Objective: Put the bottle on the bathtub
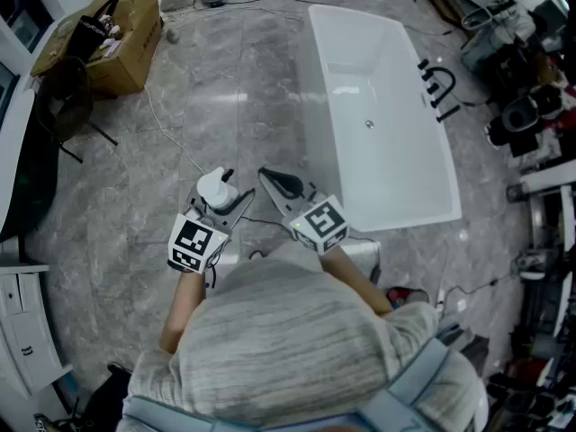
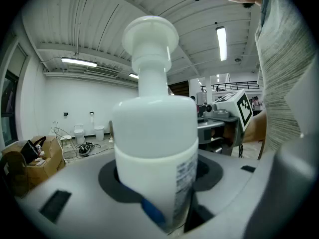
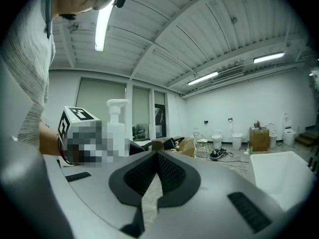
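Observation:
A white pump bottle stands upright between the jaws of my left gripper, which is shut on its body. In the left gripper view the bottle fills the middle, its pump head on top. My right gripper is beside it on the right, shut and empty; its black pads meet in the right gripper view. The white bathtub lies on the grey floor ahead and to the right of both grippers. Its corner shows at the right in the right gripper view, and the bottle at the left.
A black tap fitting sits on the tub's right rim. An open cardboard box and a dark folding stand are at the far left. Cables trail over the floor. Dark equipment crowds the right side. A white cabinet stands at the near left.

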`<state>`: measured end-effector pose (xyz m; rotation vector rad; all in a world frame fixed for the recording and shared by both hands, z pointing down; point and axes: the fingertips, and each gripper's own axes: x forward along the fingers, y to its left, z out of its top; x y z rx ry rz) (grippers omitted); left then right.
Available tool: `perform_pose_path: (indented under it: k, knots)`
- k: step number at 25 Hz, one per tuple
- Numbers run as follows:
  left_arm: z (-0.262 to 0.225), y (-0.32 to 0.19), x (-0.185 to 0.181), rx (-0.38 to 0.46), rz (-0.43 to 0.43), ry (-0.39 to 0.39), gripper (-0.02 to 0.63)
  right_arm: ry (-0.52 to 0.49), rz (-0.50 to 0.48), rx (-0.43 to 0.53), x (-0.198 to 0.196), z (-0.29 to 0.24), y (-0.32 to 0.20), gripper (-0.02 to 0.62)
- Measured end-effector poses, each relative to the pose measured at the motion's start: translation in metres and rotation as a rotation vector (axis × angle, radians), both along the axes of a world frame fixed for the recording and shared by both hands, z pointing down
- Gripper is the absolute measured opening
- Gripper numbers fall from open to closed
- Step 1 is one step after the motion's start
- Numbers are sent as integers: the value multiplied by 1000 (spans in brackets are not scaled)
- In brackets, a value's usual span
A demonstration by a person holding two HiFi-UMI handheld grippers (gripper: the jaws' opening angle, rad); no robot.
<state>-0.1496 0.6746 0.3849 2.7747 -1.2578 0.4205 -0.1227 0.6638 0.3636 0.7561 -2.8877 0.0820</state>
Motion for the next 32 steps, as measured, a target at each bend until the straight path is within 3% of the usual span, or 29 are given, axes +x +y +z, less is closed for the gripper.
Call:
perform_pose_path:
  k: [8,14,26,32]
  knots:
    - [-1,12,4,-9,1,5,239,-12,9,0,4,-2,12,0]
    - [-1,2,34,-19,24,6,239,-4,34,20,40,-1,1,0]
    - [-12,-24,196,-20,117,25,238,-30,94,0,198,-6,-19,1]
    - [-6,-26,253,-58,135,38,238,-43,138,-18,264,-1,-27,2]
